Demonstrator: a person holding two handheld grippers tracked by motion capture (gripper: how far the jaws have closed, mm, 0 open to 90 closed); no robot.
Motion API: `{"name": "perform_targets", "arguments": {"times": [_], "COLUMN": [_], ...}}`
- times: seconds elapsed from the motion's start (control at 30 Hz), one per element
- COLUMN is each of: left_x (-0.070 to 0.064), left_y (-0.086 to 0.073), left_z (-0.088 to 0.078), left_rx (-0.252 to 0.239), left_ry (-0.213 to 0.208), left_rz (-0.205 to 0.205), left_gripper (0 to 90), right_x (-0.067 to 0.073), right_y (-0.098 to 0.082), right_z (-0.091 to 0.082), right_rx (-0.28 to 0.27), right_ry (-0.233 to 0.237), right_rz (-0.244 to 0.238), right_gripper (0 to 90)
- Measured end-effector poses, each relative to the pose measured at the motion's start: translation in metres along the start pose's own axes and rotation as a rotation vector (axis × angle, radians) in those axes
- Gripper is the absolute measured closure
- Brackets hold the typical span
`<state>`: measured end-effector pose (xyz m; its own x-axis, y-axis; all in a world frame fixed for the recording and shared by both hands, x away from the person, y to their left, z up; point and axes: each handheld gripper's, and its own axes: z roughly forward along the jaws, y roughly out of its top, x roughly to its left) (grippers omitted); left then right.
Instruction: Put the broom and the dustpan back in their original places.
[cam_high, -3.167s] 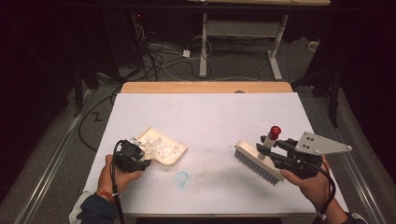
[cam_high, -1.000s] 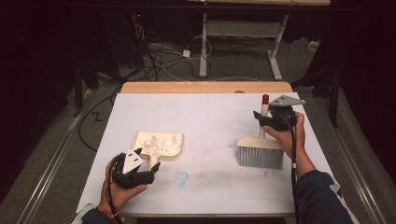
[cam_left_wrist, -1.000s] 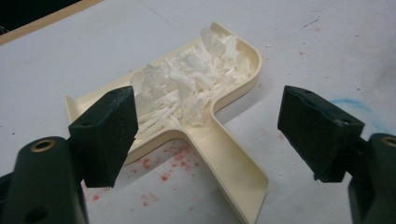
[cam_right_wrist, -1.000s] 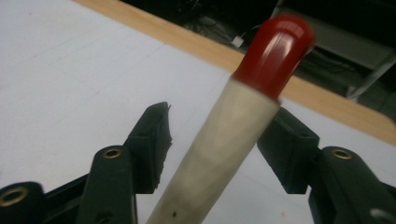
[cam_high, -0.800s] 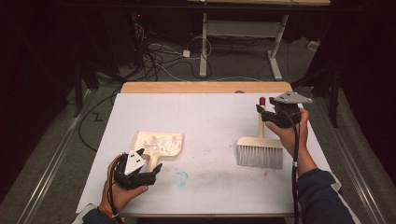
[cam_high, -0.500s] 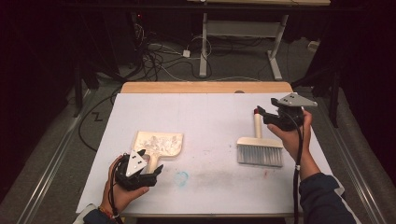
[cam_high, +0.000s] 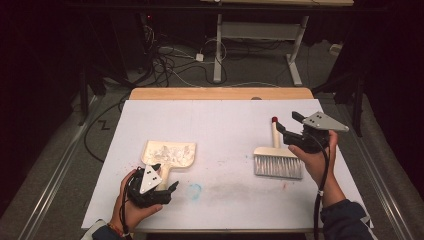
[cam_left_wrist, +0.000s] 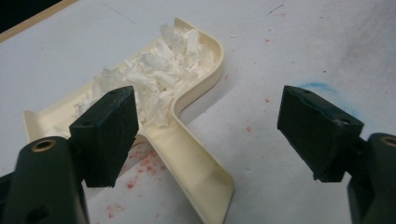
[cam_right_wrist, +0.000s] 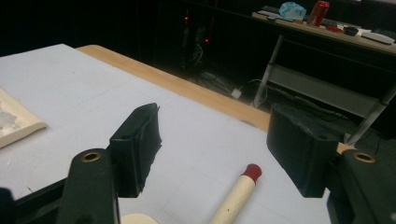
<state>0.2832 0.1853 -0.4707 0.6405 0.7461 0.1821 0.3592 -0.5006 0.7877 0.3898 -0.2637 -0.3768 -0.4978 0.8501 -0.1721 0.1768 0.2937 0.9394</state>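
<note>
The person is sitting at the near edge of the white table (cam_high: 225, 120), a gripper in each hand. The right gripper (cam_high: 284, 131) is hovering just beside the brush (cam_high: 276, 159), which is lying flat on the right half with its bristles toward the near side and its red-tipped handle pointing far. Its jaws have just been opening and are standing wide, gripping nothing; the handle (cam_right_wrist: 236, 193) is lying below and between them, untouched. The left gripper (cam_high: 167, 189) is resting near the front edge, jaws spread wide and empty, just short of the cream dustpan (cam_left_wrist: 187, 140) and its heap of white paper scraps (cam_left_wrist: 159, 74).

I'd judge the brush light and stiff, its smooth handle the place to grip; the bristles would simply give. The pan looks like thin plastic, best held by its channelled handle and kept level, since the scraps would spill easily.

The pan's front lip is hard to make out, and the blue smudge (cam_high: 194, 189) is too faint to identify.
</note>
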Motion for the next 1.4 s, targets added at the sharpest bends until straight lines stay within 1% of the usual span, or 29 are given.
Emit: {"name": "perform_targets", "arguments": {"times": [0.03, 0.07, 0.1, 0.13, 0.2, 0.23, 0.27, 0.33, 0.37, 0.4, 0.5, 0.53, 0.6, 0.63, 0.7, 0.9, 0.97, 1.03, 1.17, 1.3, 1.37, 1.4], "left_x": [0.000, -0.001, -0.001, -0.002, -0.002, -0.002, -0.003, -0.003, -0.003, -0.002, -0.001, -0.001, -0.002, -0.002, -0.002, -0.003, -0.003, -0.003, -0.003, -0.003, -0.003, -0.004], "left_y": [0.000, 0.000, 0.000, -0.001, -0.001, -0.001, -0.001, -0.001, -0.002, -0.001, -0.002, -0.002, -0.002, -0.002, -0.002, -0.002, -0.002, -0.002, -0.002, -0.002, -0.003, -0.003], "left_z": [0.000, 0.000, 0.001, 0.001, 0.002, 0.003, 0.003, 0.003, 0.002, 0.002, 0.002, 0.002, 0.002, 0.002, 0.002, 0.001, 0.001, 0.001, 0.001, 0.002, 0.002, 0.002], "left_rx": [0.001, 0.001, 0.001, 0.004, 0.014, 0.010, 0.017, 0.009, 0.013, 0.009, 0.011, 0.011, 0.018, 0.013, 0.012, 0.011, 0.012, 0.014, 0.018, 0.020, 0.021, 0.022], "left_ry": [-0.001, -0.002, -0.002, -0.004, -0.004, -0.004, -0.009, -0.002, -0.009, -0.004, -0.005, -0.003, -0.008, -0.003, -0.002, -0.003, -0.005, -0.005, -0.003, -0.003, -0.004, -0.007], "left_rz": [0.003, 0.003, 0.005, 0.007, 0.010, 0.023, 0.014, 0.024, 0.014, 0.025, 0.026, 0.028, 0.018, 0.031, 0.033, 0.037, 0.038, 0.040, 0.044, 0.045, 0.046, 0.044], "left_gripper": [20.1, 20.2, 20.1, 20.2, 20.2, 20.2, 20.2, 20.2, 20.2, 20.2, 20.2, 20.2, 20.2, 20.2, 20.2, 20.2, 20.2, 20.2, 20.2, 20.2, 20.2, 20.2], "right_x": [0.000, 0.001, 0.002, 0.002, 0.003, 0.003, 0.004, 0.005, 0.005, 0.006, 0.008, 0.009, 0.011, 0.012, 0.015, 0.019, 0.021, 0.023, 0.027, 0.032, 0.034, 0.035], "right_y": [-0.001, -0.002, -0.003, -0.005, -0.006, -0.007, -0.007, -0.007, -0.007, -0.007, -0.005, -0.005, -0.004, -0.004, -0.003, -0.001, -0.001, -0.001, -0.001, -0.003, -0.004, -0.005], "right_z": [0.000, 0.000, 0.000, -0.001, -0.002, -0.002, -0.002, -0.002, -0.003, -0.004, -0.006, -0.007, -0.010, -0.010, -0.012, -0.019, -0.022, -0.025, -0.030, -0.035, -0.036, -0.037], "right_rx": [0.000, 0.003, 0.001, -0.002, -0.011, -0.011, -0.007, -0.005, -0.007, -0.005, -0.006, -0.008, -0.014, -0.015, -0.012, 0.004, 0.000, 0.006, 0.012, 0.017, 0.028, 0.031], "right_ry": [-0.001, -0.001, -0.010, -0.019, -0.034, -0.035, -0.040, -0.036, -0.033, -0.036, -0.027, -0.029, -0.021, -0.015, -0.010, -0.001, 0.005, 0.007, 0.013, 0.014, 0.015, 0.019], "right_rz": [0.006, 0.013, 0.023, 0.033, 0.041, 0.045, 0.047, 0.038, 0.034, 0.040, 0.028, 0.018, 0.020, 0.008, -0.005, -0.029, -0.030, -0.046, -0.056, -0.076, -0.080, -0.074], "right_gripper": [33.3, 30.1, 28.7, 29.0, 24.7, 24.6, 23.8, 21.3, 21.2, 20.8, 19.9, 19.9, 19.9, 19.8, 19.8, 20.2, 20.3, 20.3, 20.5, 20.6, 20.8, 20.9]}}
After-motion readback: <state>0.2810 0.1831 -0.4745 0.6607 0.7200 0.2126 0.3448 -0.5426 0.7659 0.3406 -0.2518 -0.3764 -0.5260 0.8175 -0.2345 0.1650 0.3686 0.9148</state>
